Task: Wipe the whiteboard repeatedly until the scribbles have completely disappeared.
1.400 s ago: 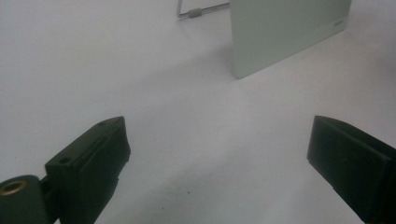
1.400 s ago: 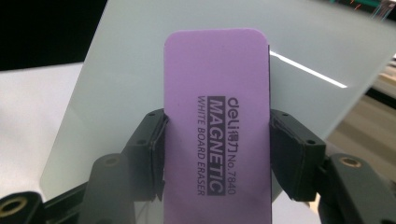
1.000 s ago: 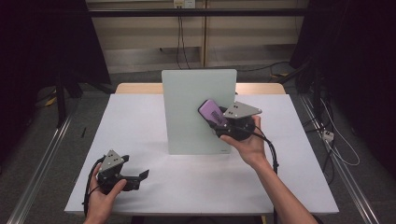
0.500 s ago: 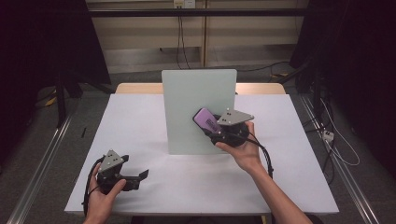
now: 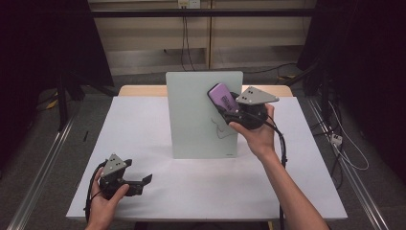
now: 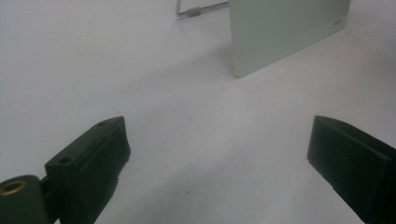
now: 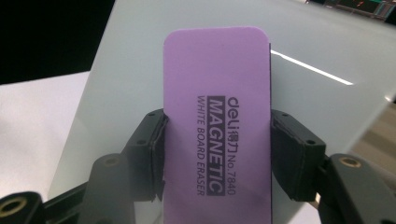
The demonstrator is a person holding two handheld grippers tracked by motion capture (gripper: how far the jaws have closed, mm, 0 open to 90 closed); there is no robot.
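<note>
Reaching forward from the lower right of the high view, the person's right forearm stretches up to the right gripper (image 5: 225, 103), whose jaws are clamped on the two long edges of one purple rectangular whiteboard eraser (image 5: 221, 97). That eraser is held in front of the upper right part of one pale grey-green upright whiteboard panel (image 5: 196, 115), which stands on the white tabletop (image 5: 143, 129); whether the eraser touches the panel I cannot tell. At the near left corner the left hand rests low with the left gripper (image 5: 143, 181) pointing right, jaws spread wide with nothing between them.

The right gripper view reads the eraser's (image 7: 217, 121) black print, "deli MAGNETIC WHITE BOARD ERASER No.7840", and shows a bright glare streak on the panel (image 7: 327, 93). The left gripper view shows the panel's lower corner (image 6: 280, 37) and a thin wire stand (image 6: 196, 9) behind it.

Two grippers, one eraser, one panel.
</note>
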